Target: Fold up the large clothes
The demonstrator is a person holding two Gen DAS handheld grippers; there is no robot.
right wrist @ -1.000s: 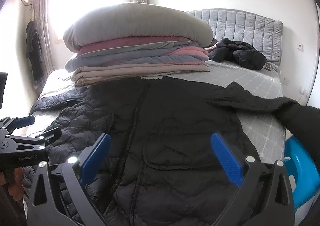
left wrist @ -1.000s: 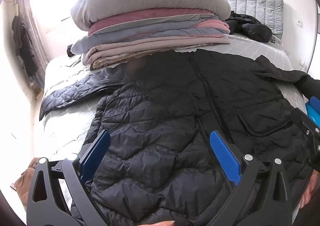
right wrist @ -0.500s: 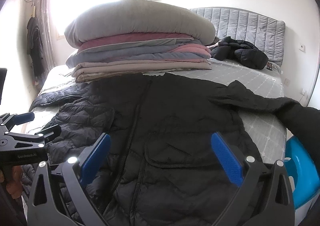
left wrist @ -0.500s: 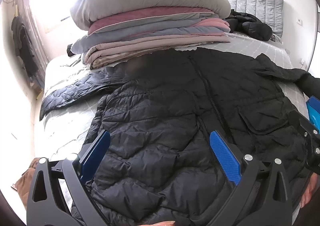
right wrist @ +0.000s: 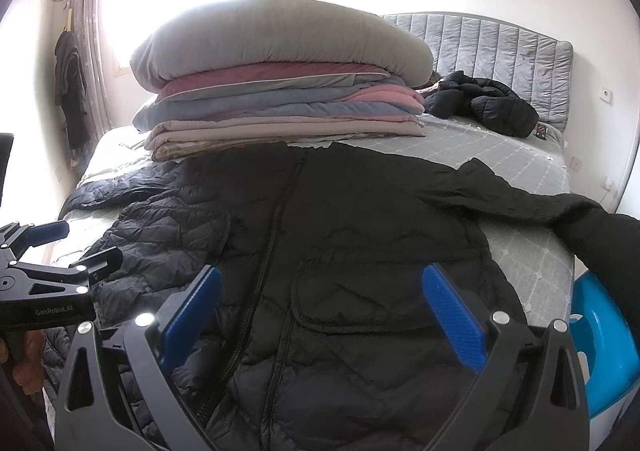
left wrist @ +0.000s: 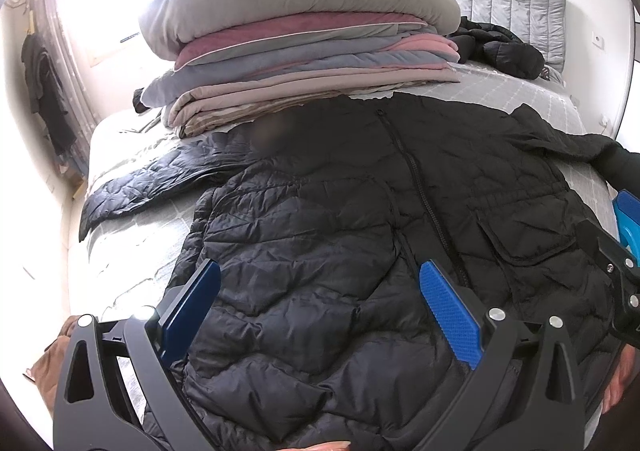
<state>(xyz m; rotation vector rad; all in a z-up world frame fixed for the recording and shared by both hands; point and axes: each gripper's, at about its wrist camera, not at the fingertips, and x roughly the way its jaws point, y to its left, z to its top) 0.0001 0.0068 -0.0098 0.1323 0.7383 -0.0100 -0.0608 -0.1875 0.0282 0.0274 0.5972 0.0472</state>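
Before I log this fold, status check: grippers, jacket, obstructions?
Both grippers, left and right, open, empty. Jacket flat on bed, unfolded. Bedding stack at collar.

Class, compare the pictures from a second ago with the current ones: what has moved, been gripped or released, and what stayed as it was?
Nothing was gripped or released. The right gripper tipped slightly, so the bedding sits a little lower in its view. The left gripper barely shifted. Both remain open over the black quilted puffer jacket, which still lies spread flat, zipped, on the grey bed by the stack of folded blankets.
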